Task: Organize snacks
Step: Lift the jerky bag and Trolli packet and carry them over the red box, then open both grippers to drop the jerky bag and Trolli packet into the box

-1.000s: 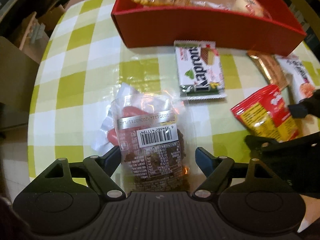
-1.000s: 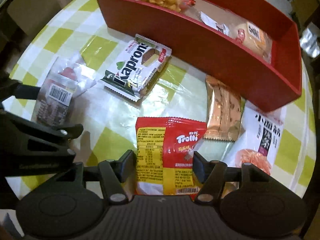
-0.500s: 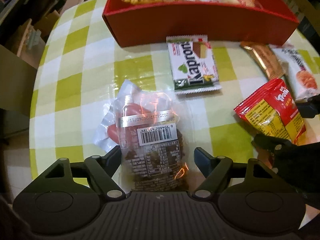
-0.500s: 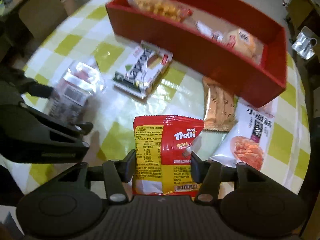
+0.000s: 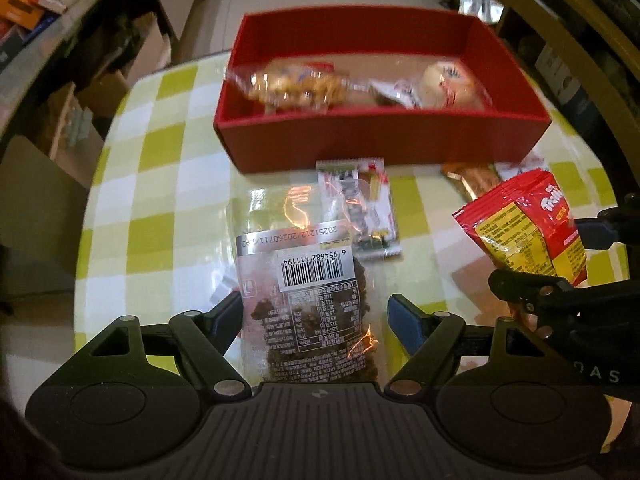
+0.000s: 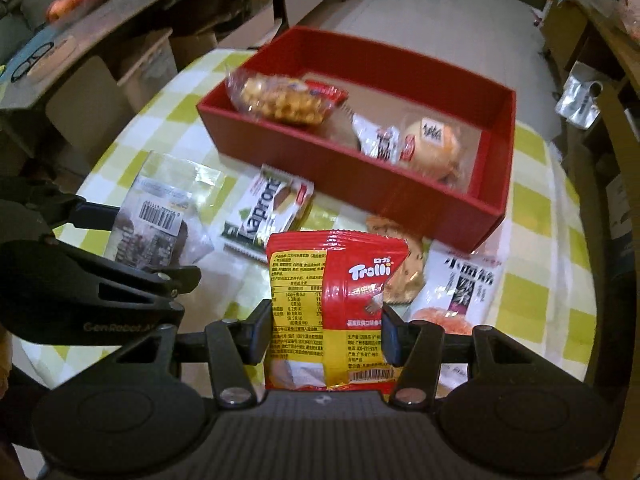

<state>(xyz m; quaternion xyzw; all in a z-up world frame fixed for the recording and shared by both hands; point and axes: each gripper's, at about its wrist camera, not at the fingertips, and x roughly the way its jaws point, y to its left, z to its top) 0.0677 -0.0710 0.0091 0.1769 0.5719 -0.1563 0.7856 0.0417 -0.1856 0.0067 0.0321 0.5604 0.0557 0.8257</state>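
The right gripper pinches the red Trolli bag by its lower half, in front of the red box. The left gripper seems to clamp the clear bag, though its right pad looks slightly off the film. Both packs should be light, soft and slippery; gripping low across the filled part beats holding the crinkly seams.

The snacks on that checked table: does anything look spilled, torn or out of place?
Nothing looks spilled or torn. A few packets still lie loose on the tablecloth in front of the red box rather than in it: the Kapron wafer pack, an orange-brown packet and a white packet, the last two overlapping.
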